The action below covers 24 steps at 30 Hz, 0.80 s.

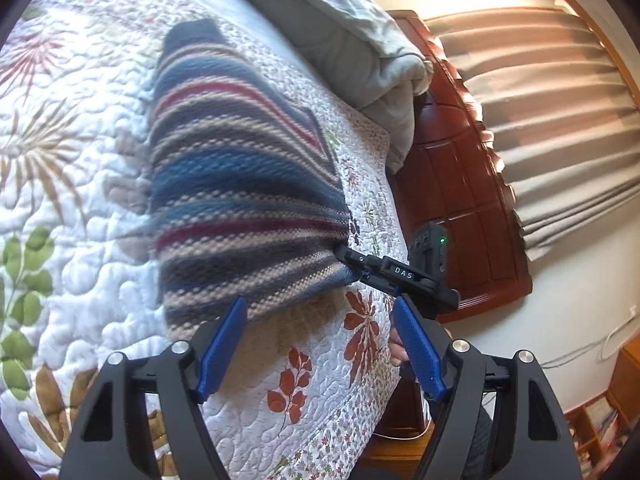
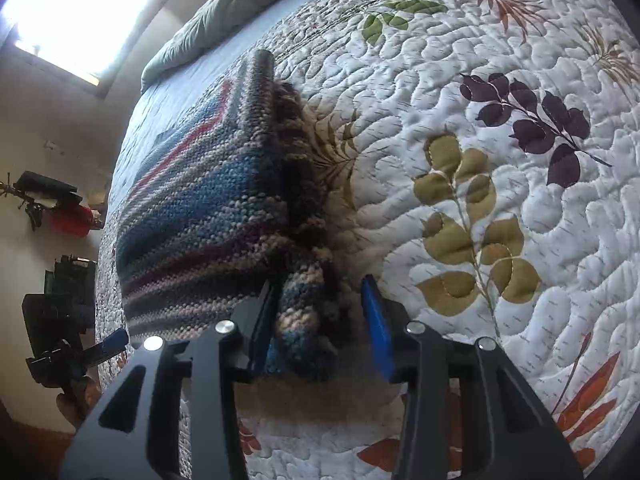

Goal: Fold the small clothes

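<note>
A striped knit garment (image 1: 240,184) in blue, tan, dark and red bands lies on the quilted bed; it also shows in the right wrist view (image 2: 208,208). My left gripper (image 1: 320,316) is open and empty, just below the garment's near edge. My right gripper (image 2: 320,292) has its blue fingers (image 2: 376,312) on either side of a folded edge of the garment, with a gap still showing beside the right finger. In the left wrist view the right gripper (image 1: 356,266) touches the garment's right corner, lifting it. In the right wrist view the left gripper (image 2: 114,340) is at the far left.
A white floral quilt (image 2: 500,160) covers the bed. A grey bunched duvet (image 1: 352,32) lies at the head end. The bed edge (image 1: 384,360) drops to a wooden floor, with a wooden panel (image 1: 460,184) and curtains (image 1: 540,120) beyond.
</note>
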Tool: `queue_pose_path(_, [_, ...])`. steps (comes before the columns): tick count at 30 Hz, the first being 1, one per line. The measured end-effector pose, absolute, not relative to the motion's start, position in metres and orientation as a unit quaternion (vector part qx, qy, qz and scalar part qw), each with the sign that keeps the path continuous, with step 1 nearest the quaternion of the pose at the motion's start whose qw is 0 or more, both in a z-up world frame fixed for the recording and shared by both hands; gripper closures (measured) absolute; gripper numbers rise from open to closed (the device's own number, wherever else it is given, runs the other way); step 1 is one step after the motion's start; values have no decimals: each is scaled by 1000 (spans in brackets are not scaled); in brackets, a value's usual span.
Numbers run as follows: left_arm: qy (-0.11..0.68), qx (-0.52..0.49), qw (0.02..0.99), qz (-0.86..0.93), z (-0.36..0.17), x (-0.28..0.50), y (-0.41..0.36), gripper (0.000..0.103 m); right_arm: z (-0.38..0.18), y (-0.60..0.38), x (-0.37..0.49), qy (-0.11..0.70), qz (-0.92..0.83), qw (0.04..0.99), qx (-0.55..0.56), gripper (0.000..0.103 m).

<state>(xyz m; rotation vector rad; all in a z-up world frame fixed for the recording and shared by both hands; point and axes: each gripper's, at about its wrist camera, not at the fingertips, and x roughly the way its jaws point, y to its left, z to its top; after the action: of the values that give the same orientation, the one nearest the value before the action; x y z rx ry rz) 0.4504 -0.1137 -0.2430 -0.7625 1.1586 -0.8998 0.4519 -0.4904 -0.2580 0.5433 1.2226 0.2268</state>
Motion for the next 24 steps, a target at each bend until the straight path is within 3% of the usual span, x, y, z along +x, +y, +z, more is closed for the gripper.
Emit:
queue_pose_path(4, [506,-334,689,-397,-229,453,-100,25,-241,-500,450,556,123,778,265,57])
queue_pose_path(6, [498,-332,702,-386,-221,461,-88,19,-230,-509,452,545,125,782,276,50])
queue_pose_path(8, [497,-333,710,-370,-217,474,-79,17,-228,-521,459,536,132,773,313,17])
queue_pose_path(9, [499,-334,712,-364,-217,480,-76,15,-228,-524,464,533,138,768,328,11])
queue_pose_path(14, [538,-352,695,-322,-242,527,-70,12,-244,-528,505,541,180,717,402,7])
queue_pose_path(24, [563,-382,658,-323,-301,570,-90,12,-270,-490,564,584,209,701,353,5])
